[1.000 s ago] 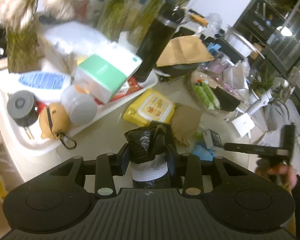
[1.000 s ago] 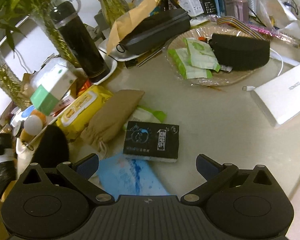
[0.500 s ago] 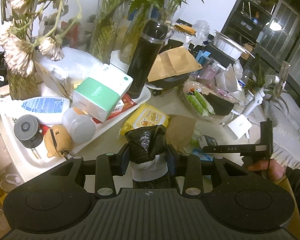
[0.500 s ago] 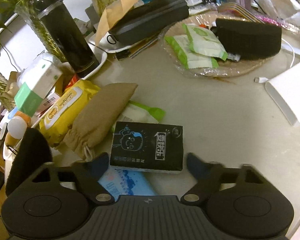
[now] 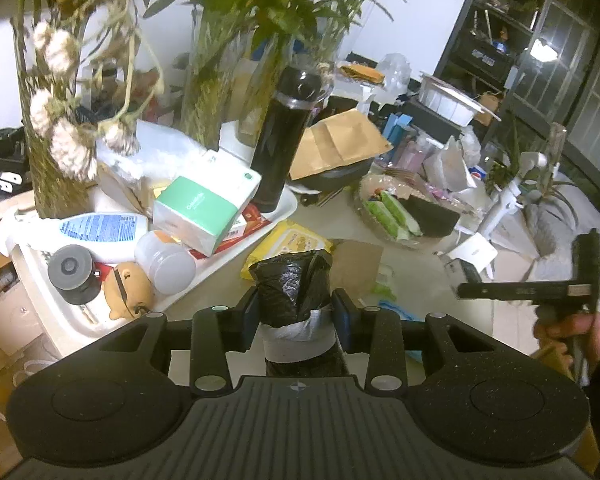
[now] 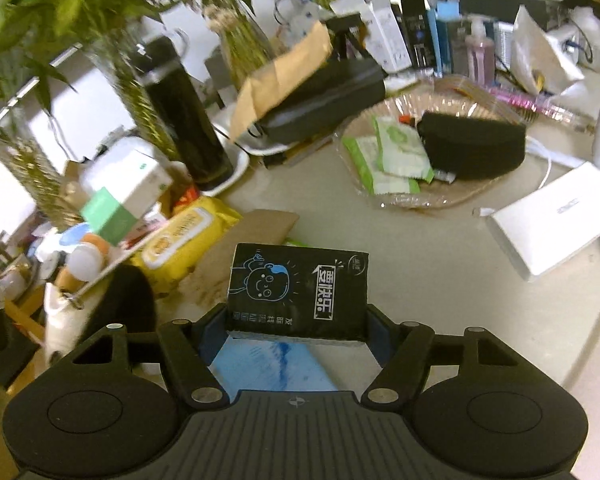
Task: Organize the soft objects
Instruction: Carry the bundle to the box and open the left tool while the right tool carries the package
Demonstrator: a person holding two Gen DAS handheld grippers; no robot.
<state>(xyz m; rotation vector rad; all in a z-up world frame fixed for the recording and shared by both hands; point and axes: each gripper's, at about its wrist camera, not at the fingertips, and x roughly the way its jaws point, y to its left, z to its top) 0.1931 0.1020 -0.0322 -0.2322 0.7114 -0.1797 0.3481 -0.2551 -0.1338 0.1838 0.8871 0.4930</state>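
Hiding blue pack (image 6: 270,364), black tissue pack (image 6: 298,290)

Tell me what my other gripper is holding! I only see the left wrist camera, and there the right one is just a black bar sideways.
Observer: The right gripper is shut on a black tissue pack, with one pad on each end of it.
Operator: Does it have a picture on it?
Observer: Yes, a cartoon baby face drawn in blue lines, next to big white characters.
Operator: What's underneath it?
Observer: A blue pack shows just below it, in the gap between the gripper's fingers.
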